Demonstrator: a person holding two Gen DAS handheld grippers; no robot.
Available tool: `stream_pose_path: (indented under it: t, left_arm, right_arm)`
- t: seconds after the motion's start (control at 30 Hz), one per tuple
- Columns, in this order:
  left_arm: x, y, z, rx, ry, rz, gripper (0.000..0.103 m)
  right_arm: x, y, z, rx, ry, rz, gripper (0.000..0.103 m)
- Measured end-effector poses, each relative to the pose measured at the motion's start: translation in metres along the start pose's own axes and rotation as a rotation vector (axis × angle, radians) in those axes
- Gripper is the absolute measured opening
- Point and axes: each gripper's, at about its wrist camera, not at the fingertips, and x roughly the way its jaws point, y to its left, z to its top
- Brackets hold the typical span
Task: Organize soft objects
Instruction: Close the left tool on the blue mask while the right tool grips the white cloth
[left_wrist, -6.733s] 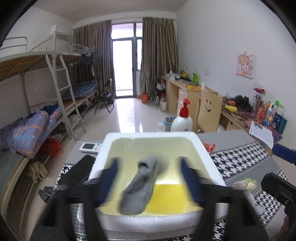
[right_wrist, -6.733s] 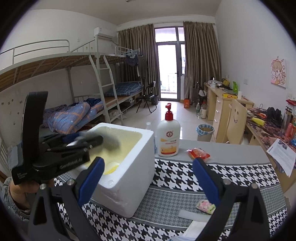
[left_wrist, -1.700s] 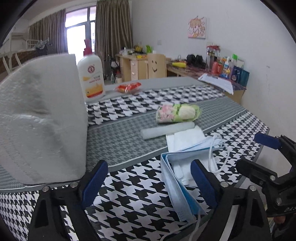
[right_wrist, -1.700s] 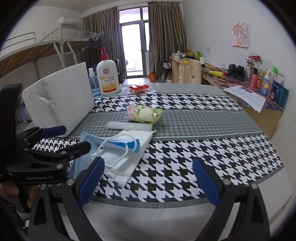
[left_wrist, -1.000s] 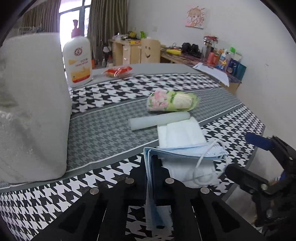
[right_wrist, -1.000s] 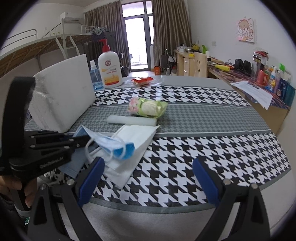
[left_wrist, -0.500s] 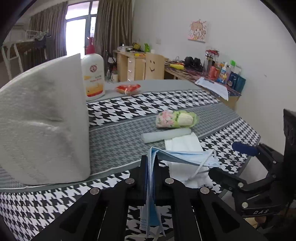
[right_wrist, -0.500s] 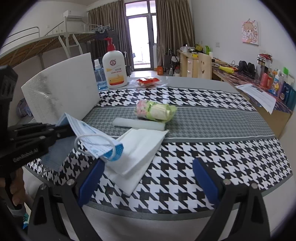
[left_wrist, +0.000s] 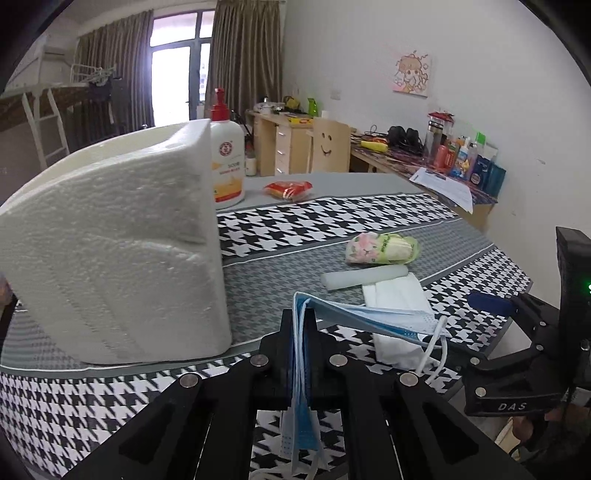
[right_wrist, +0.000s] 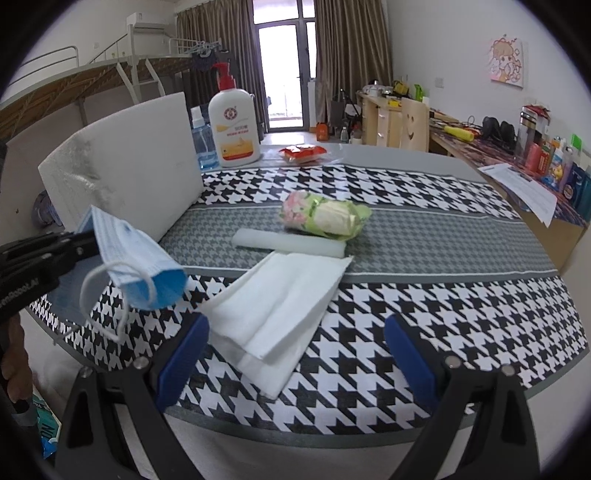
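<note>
The left gripper is closed on a blue face mask, which hangs clear above the houndstooth tablecloth, just beside the white foam box. The right gripper stands wide with nothing between its pads, over a folded white cloth. Behind the cloth lie a white roll and a flowered packet.
</note>
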Motion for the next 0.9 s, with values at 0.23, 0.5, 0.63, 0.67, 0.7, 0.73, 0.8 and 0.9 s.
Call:
stream_pose_path:
  t: [0.23,0.5,0.63,0.67,0.7,0.73,0.8,0.9]
  left_arm:
    - [0.001,0.007,-0.005,-0.010,0.006,0.000,0.004]
    - [0.008,0.012,-0.007,-0.012,0.025,-0.009,0.004]
    - [0.013,0.011,-0.007,-0.005,0.038,-0.020,0.004]
    - [0.014,0.011,-0.007,-0.003,0.039,-0.023,0.004]
    - [0.015,0.011,-0.007,-0.001,0.039,-0.025,0.004]
    - [0.016,0.011,-0.007,0.000,0.040,-0.027,0.004]
    - [0.019,0.012,-0.007,-0.003,0.042,-0.031,0.004]
    - [0.021,0.012,-0.007,-0.002,0.044,-0.037,0.004]
  right_arm:
    - [0.016,0.006,0.003,-0.003,0.048,0.010,0.095]
    - [0.038,0.009,0.007,0.000,0.117,0.024,0.083]
    - [0.040,0.012,0.009,-0.014,0.123,0.011,0.074]
    - [0.040,0.012,0.009,-0.019,0.123,0.007,0.069]
    - [0.040,0.013,0.009,-0.022,0.122,0.004,0.066]
    - [0.040,0.013,0.010,-0.023,0.122,-0.001,0.061]
    - [0.041,0.013,0.011,-0.021,0.122,-0.010,0.051]
    - [0.041,0.011,0.012,-0.023,0.124,-0.022,0.035]
